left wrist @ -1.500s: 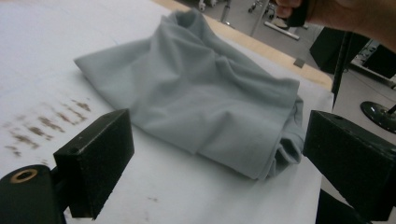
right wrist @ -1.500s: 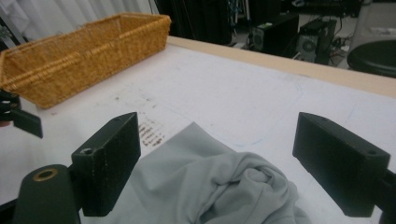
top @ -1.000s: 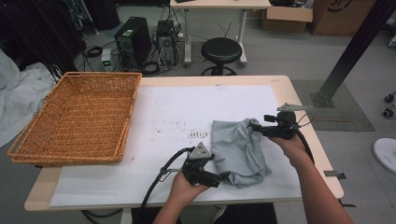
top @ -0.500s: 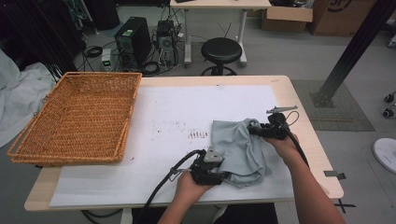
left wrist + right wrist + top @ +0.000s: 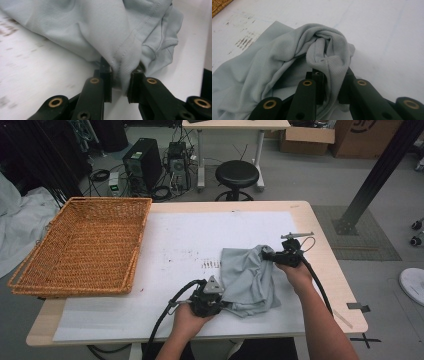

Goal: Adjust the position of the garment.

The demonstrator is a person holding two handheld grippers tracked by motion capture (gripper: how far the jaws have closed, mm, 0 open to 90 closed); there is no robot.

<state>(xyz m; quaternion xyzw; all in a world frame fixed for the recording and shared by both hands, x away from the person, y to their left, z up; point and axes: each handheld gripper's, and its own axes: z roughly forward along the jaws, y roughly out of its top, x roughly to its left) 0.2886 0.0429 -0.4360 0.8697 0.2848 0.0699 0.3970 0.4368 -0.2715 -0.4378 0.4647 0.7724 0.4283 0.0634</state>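
A crumpled grey garment (image 5: pixel 248 280) lies on the white sheet (image 5: pixel 190 245) that covers the tabletop (image 5: pixel 320 227), toward the near right corner and well apart from the wicker basket (image 5: pixel 85 245) that sits at the left edge. The left claw (image 5: pixel 223 303), seen in the high view at the garment's near left corner, has just been closing and now pinches a ribbed hem fold of the fabric; the left gripper view shows the cloth (image 5: pixel 125 37) bunched between the two black jaws, pressed on both sides. The right claw (image 5: pixel 266 254) reaches in from the right edge of the tabletop to the garment's far right corner. Its jaws have likewise just been closing, and the right gripper view shows a twisted roll of the fabric (image 5: pixel 322 52) clamped between them, with the rest of the cloth spreading away over the sheet. Both hands rest low at the tabletop. The garment remains in contact with the sheet across most of its spread, wrinkled and partly folded over itself between the two grasp points.
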